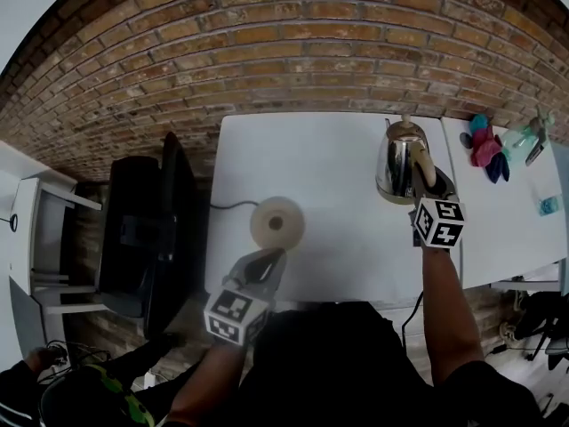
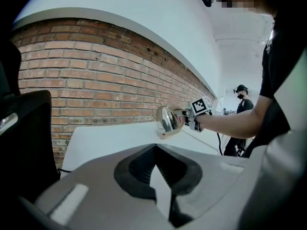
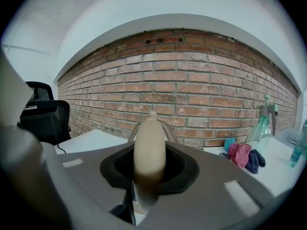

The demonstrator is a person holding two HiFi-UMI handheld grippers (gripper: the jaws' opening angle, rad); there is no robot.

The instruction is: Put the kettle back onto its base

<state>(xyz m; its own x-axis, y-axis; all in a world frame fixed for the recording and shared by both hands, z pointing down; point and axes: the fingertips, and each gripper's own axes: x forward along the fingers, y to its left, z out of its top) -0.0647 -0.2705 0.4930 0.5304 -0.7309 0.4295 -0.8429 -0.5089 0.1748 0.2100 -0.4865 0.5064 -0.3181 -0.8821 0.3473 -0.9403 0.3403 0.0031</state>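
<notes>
The kettle (image 1: 396, 163) stands off its base (image 1: 276, 223), well apart from it at about 2 o'clock, near the far edge of the white table (image 1: 338, 140). The right gripper (image 1: 428, 183) is clenched round the kettle's beige handle (image 3: 149, 152). I can't tell whether the kettle sits on the table or is lifted. The left gripper (image 1: 271, 258) hangs just beside the base at 6 o'clock, jaws pressed together with nothing between them.

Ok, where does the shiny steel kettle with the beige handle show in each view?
Head view: shiny steel kettle, upper right of centre.
Left gripper view: small, centre.
Right gripper view: beige handle between the jaws.
Shared landmark: red brick wall.
</notes>
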